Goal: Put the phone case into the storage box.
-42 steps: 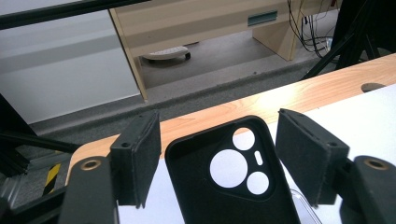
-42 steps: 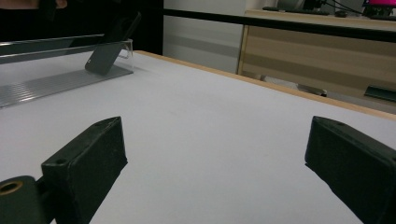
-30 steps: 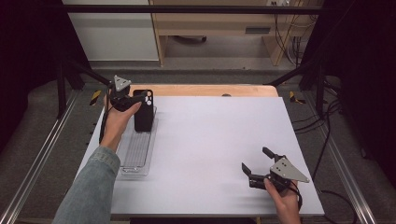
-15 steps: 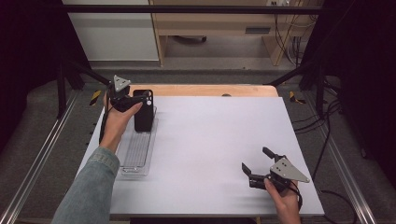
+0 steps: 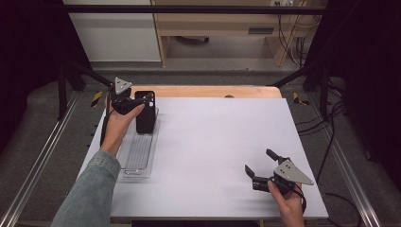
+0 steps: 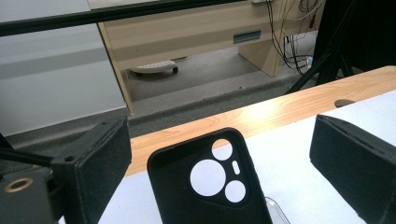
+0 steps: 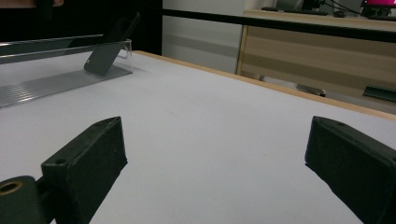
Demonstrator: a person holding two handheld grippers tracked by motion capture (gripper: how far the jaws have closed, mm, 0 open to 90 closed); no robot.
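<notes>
Phone case [image 6: 210, 186]: black, soft-looking, with three round camera cut-outs and a small slot near its top; stands propped on end at the far end of a clear tray [image 5: 138, 161], between the jaws of the left claw [image 5: 144, 100] and free of both.

Left claw: jaws just been opening, now wide, the case between them but neither pad pressing on it. Right claw [image 5: 259, 161]: wide too, nothing between its jaws, resting low over the bare white table [image 5: 213, 142], well apart from the case and off to the right of the left claw.

Risks, as a judgement: leaning, not lying flat, so likely to tip or slide down the tray at a nudge. Pulling the left claw back at a slant could brush a jaw against an edge and knock the case over. Closing again off-centre might squeeze the flexible wall and let it spring out. Trailing cable near the tray could also snag its rim.
</notes>
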